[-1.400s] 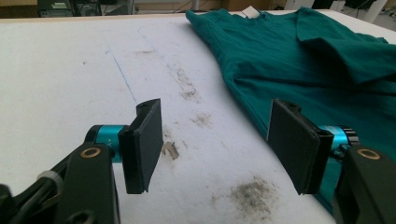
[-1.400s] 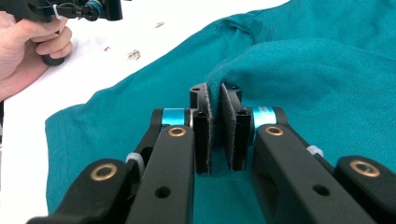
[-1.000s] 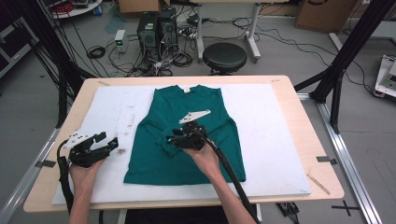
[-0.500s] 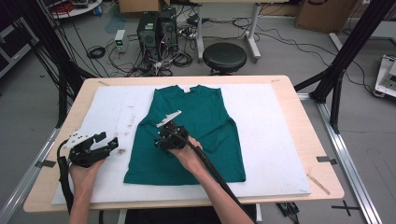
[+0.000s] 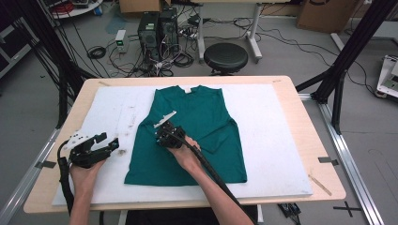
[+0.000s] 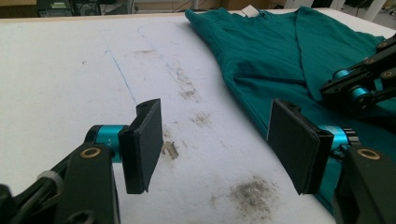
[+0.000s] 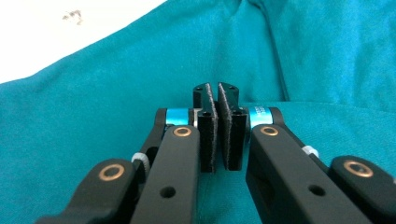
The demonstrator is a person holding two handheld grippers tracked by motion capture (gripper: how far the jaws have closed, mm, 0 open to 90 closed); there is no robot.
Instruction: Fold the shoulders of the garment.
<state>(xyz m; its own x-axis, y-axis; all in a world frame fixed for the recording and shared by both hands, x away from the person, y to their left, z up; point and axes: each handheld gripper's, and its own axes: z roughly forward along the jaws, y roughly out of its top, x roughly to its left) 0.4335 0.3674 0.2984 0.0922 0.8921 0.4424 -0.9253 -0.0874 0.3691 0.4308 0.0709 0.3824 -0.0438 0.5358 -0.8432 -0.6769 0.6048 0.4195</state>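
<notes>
A teal sleeveless shirt [image 5: 187,131] lies flat on a white mat [image 5: 281,140] that covers most of the wooden surface [image 5: 324,154]. Its neck, with a white label, points to the far edge; its hem lies toward the person. In the left gripper view a fold runs along the shirt's near side.

The right gripper [image 5: 162,136] rests over the shirt's left half, held by the right hand [image 5: 185,154], with its cable trailing back along the forearm. In the right gripper view its fingers [image 7: 208,135] are clenched, pad against pad with only a thin seam between them, and teal cloth lies below and beyond them. No cloth can be seen caught between the pads.

The left gripper [image 5: 110,144] sits over bare mat just beside the shirt's left edge, held by the left hand [image 5: 84,171]. In the left gripper view its fingers [image 6: 142,144] are released, set wide apart, with nothing between them. The mat under them bears grey smudges [image 6: 247,196] and a faint blue line [image 6: 121,74]. The right gripper is visible at the right edge of that view, on the shirt.

Beyond the surface stand a black stool [image 5: 225,57] and computer towers [image 5: 157,28] amid cables on the floor.
</notes>
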